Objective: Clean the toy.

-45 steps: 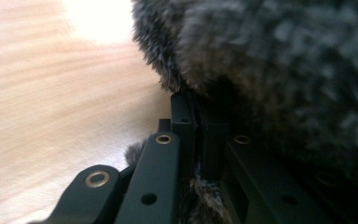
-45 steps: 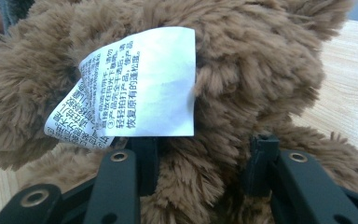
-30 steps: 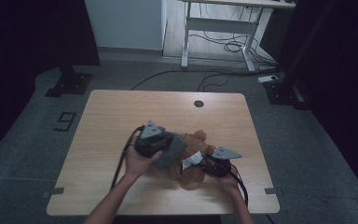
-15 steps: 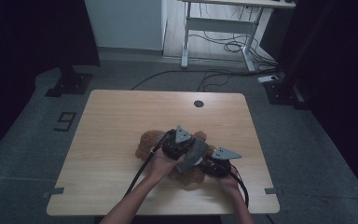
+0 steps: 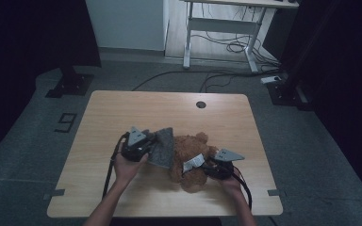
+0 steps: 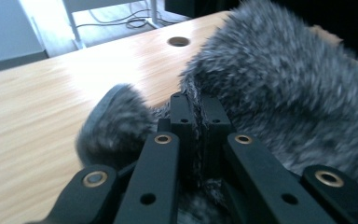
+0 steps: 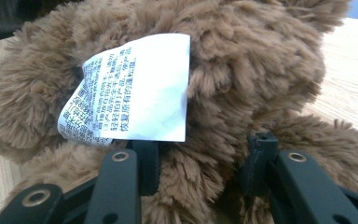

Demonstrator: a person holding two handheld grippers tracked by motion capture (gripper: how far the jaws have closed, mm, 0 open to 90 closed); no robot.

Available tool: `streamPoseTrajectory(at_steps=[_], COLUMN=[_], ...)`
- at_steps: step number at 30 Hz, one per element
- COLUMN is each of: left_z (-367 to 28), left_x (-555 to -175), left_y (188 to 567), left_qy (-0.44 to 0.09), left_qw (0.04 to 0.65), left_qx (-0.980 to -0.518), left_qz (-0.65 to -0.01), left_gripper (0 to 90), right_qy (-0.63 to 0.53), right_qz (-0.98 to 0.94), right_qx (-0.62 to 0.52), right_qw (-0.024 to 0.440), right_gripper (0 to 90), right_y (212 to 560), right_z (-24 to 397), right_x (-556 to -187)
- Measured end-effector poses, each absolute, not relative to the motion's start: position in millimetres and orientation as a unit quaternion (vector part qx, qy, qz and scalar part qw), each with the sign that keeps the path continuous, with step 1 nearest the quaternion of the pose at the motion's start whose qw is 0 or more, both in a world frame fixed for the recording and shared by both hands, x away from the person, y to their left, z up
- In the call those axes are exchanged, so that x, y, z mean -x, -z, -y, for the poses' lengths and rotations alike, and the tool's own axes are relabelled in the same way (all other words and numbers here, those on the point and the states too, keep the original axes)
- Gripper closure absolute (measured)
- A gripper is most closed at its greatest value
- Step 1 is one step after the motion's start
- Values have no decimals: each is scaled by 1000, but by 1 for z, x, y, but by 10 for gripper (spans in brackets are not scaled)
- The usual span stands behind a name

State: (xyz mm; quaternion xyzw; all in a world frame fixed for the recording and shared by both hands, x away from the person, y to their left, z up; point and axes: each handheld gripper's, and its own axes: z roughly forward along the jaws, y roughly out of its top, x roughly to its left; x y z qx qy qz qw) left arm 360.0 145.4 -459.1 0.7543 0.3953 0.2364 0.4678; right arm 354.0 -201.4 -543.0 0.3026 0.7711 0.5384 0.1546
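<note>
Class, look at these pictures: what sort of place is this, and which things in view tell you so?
Probably a lab or recording studio, not a home: dark curtains hang round a lone wooden table, cables trail across the floor by a desk frame, and stand bases sit beside the table.

One brown teddy bear; one grey furry cloth; two claws

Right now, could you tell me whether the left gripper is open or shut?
Shut: the left gripper has its jaws pinched together on the grey fur cloth, fibres showing between them.
</note>
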Motion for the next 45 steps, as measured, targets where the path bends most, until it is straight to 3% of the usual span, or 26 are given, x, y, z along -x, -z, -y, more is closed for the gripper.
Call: streamPoseTrajectory(at_steps=[9, 18, 27, 32, 37, 45], left_z=[-191, -198, -205, -191, -154, -98], left_x=[-357, -364, -358, -352, -372, -424], left_y=[490, 513, 500, 467, 439, 429], left_qy=[-206, -168, -156, -166, -168, -161], left_qw=[468, 417, 465, 504, 504, 434], left_qx=[-739, -771, -742, -730, -743, -791], left_qz=[-439, -451, -457, -430, -407, -400], left_gripper=[859, 858, 857, 855, 854, 850], right_qy=[-536, -528, -517, -507, -509, -513], right_qz=[-773, -776, -786, -795, -796, -798], right_qx=[-301, -301, -283, -265, -259, -240], right_qw=[157, 165, 185, 200, 200, 205], right_gripper=[580, 580, 580, 581, 580, 573], right_y=[543, 543, 541, 539, 539, 539], right_z=[203, 202, 200, 199, 198, 199], right_x=[-353, -356, -358, -368, -371, -371])
